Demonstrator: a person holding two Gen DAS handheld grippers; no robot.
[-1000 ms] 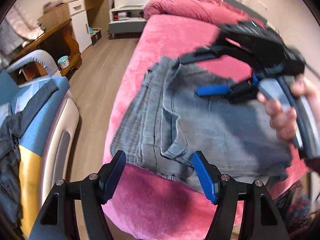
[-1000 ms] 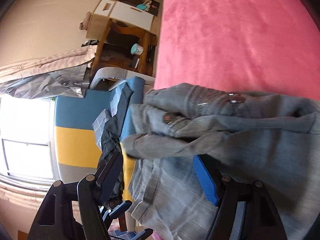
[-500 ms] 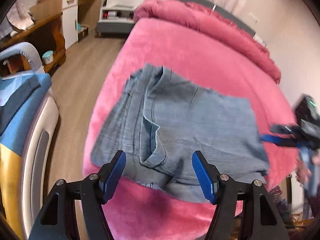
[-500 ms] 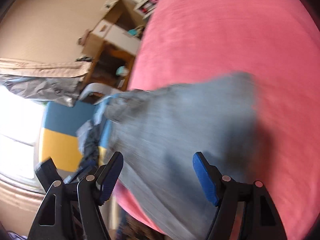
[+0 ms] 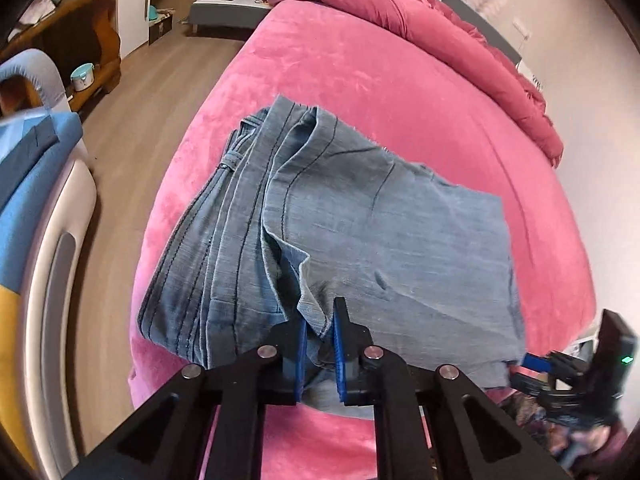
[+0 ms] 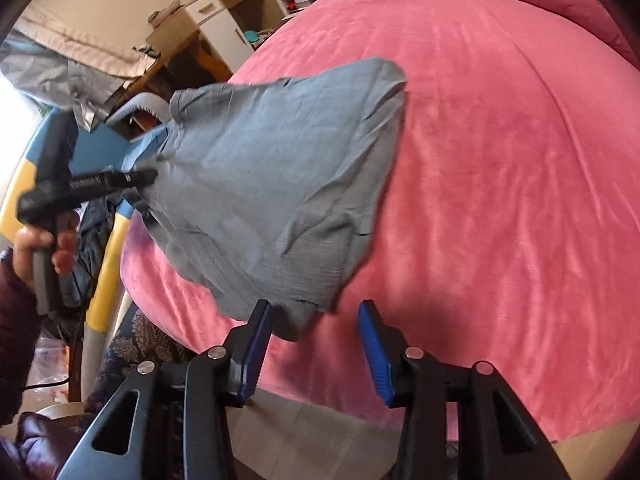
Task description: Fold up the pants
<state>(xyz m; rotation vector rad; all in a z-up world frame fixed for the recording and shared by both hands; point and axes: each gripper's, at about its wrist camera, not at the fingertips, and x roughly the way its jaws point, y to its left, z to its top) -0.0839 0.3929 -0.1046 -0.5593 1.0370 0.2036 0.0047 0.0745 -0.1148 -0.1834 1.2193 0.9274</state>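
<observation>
The folded pants [image 5: 360, 240] lie on the bed [image 5: 360, 60], near its front edge. The left tongs [image 5: 320, 354] are closed on their near hem; the right tongs [image 6: 316, 344] stand open beside the right corner, probably not touching.

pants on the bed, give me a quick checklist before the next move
1. Left gripper shut on the near edge of the pants: ok.
2. Right gripper gripping the pants: not ok, it is open beside the near corner.
3. Pants lying on the pink bed: ok.
4. Fold flat: not ok, layers bunch near the waistband.
5. How many layers the left gripper caught: cannot tell.
</observation>
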